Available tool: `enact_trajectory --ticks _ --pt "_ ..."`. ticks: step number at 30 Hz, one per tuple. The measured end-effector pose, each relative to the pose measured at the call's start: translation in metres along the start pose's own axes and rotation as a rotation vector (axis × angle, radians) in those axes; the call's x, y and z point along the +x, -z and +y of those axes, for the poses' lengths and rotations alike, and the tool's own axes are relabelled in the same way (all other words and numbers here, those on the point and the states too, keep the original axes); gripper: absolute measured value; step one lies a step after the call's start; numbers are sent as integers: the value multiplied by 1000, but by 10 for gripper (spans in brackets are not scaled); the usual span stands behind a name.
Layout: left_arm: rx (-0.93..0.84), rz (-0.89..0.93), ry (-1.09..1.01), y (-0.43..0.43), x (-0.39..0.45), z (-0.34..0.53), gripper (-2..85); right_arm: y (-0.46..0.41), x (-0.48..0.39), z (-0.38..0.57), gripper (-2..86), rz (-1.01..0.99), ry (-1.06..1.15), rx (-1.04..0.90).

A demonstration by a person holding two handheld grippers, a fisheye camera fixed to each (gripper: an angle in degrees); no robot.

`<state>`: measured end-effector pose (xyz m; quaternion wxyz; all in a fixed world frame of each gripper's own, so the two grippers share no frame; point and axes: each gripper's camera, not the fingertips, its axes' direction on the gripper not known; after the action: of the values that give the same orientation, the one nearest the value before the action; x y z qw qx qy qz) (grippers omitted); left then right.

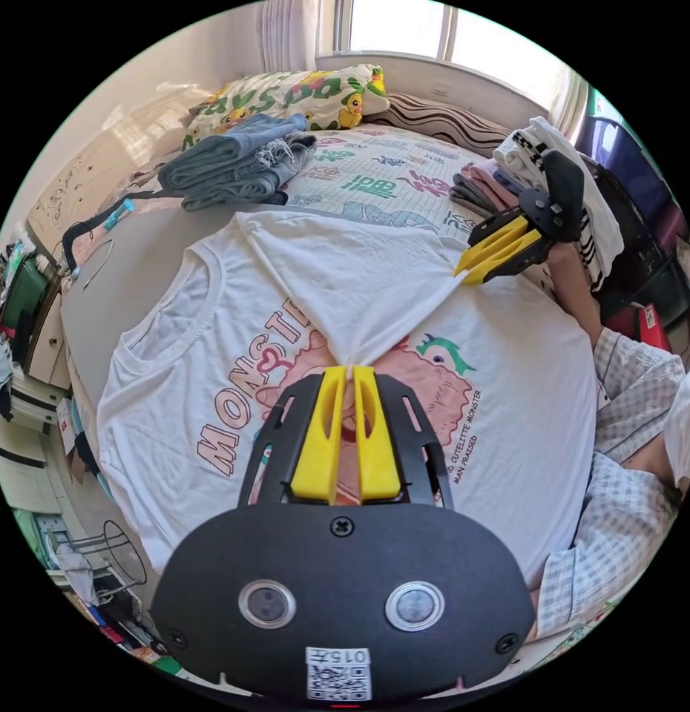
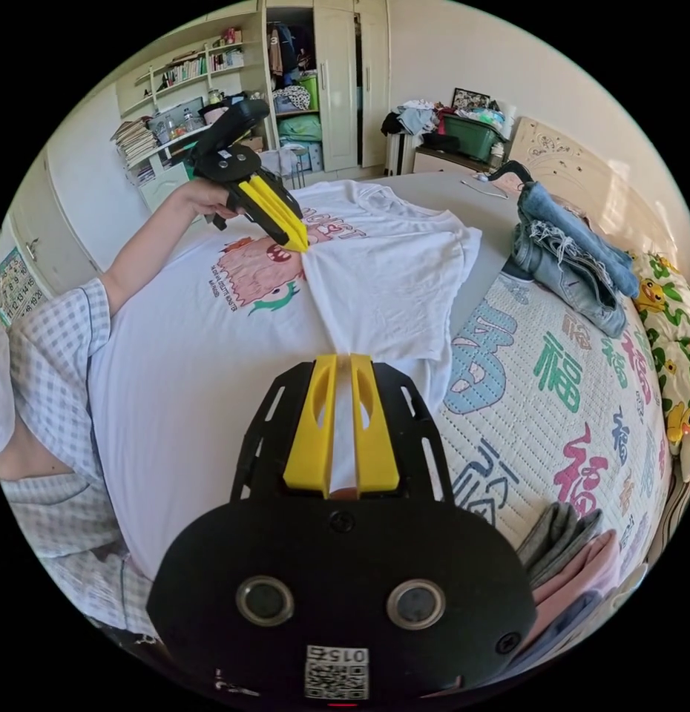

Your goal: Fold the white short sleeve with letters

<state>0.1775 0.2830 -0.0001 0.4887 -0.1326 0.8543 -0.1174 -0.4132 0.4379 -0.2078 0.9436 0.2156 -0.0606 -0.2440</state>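
Left hand-held gripper [image 1: 350, 368] pinching white shirt [image 1: 174, 334], "MONSTER" print [image 1: 256, 371] beneath

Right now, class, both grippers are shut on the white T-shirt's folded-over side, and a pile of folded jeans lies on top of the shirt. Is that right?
Not quite. Both grippers, left and right, are shut on the T-shirt, but the jeans lie beside it on the bed, apart from it, as the right gripper view shows.

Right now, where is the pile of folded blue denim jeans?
The folded blue denim jeans lie on the bed beyond the white printed T-shirt, beside the duck-print pillow; in the right gripper view they sit at upper right.
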Motion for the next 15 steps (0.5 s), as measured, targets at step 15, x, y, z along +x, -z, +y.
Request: enact_trajectory --ticks 15 --pt "346 -58 116 242 -79 75 19 -43 120 96 9 114 -177 391"
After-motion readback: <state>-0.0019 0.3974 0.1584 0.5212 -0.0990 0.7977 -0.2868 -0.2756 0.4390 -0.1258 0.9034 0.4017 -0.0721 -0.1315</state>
